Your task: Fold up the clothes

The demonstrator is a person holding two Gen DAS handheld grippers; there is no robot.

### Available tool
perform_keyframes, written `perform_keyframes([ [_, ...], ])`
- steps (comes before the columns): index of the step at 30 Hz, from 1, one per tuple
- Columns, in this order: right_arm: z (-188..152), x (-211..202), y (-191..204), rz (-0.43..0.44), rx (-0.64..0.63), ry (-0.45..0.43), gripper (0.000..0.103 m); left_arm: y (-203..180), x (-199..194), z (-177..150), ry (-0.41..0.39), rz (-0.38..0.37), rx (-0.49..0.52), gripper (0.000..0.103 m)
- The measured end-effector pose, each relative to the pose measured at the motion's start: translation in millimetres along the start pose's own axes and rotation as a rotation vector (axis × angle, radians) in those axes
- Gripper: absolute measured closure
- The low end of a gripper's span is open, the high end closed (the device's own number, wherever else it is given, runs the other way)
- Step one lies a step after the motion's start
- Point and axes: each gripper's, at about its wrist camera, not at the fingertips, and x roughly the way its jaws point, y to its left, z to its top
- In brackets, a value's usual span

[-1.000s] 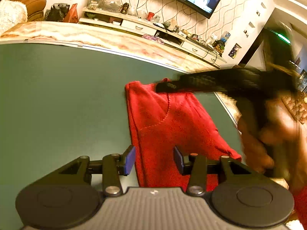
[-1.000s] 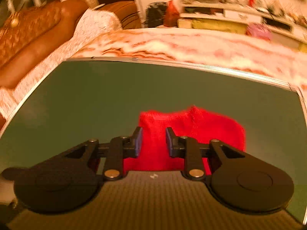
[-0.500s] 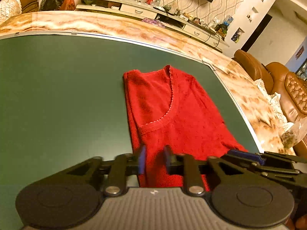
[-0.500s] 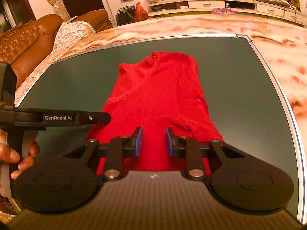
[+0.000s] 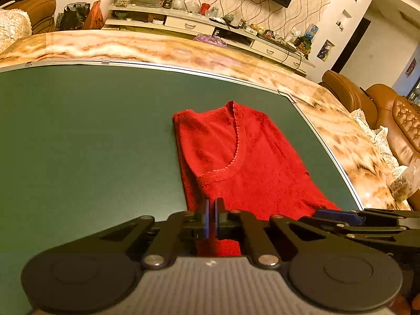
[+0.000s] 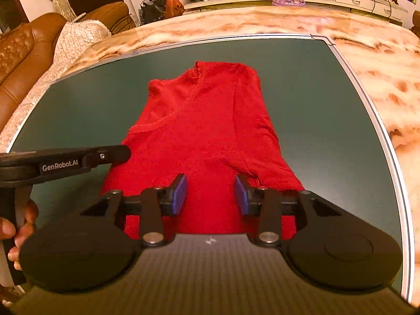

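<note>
The fuzzy red top (image 5: pixel 244 162) lies flat mid-frame. Left gripper (image 5: pixel 210 216) pinches its edge; right gripper (image 6: pixel 210 195) jaws are opening.

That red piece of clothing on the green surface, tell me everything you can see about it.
The red garment is a fuzzy knit top with a V-neck edged in a scalloped trim. It lies flat, already folded narrow, neckline toward the far side of the green mat. Its near hem sits under both tools: the left gripper looks pinched shut at the near left edge, while the right gripper hangs over the hem, jaws opening, not pressing the cloth.
</note>
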Motion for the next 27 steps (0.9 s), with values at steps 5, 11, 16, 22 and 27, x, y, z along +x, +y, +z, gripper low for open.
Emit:
perform_keyframes([
  [5,-0.6,6.1,8.0,-0.037,-0.036,0.02,0.054,12.0,4.4,-2.4,0.01,0.004,-0.046,0.1],
  [11,-0.3,10.8,11.7,-0.052,-0.056,0.033,0.052,24.6,8.5,-4.7,0.011,0.013,-0.079,0.103],
  [16,-0.3,11.8,13.6,-0.057,-0.057,0.036,0.05,26.4,8.0,-2.6,0.012,-0.055,-0.112,0.101],
  [22,0.0,12.0,14.4,-0.056,-0.06,0.039,0.048,21.0,9.5,0.3,0.016,-0.053,-0.111,0.077],
  [27,-0.5,12.1,14.1,-0.053,-0.062,0.039,0.048,21.0,7.5,-0.6,0.005,-0.046,-0.128,0.049],
])
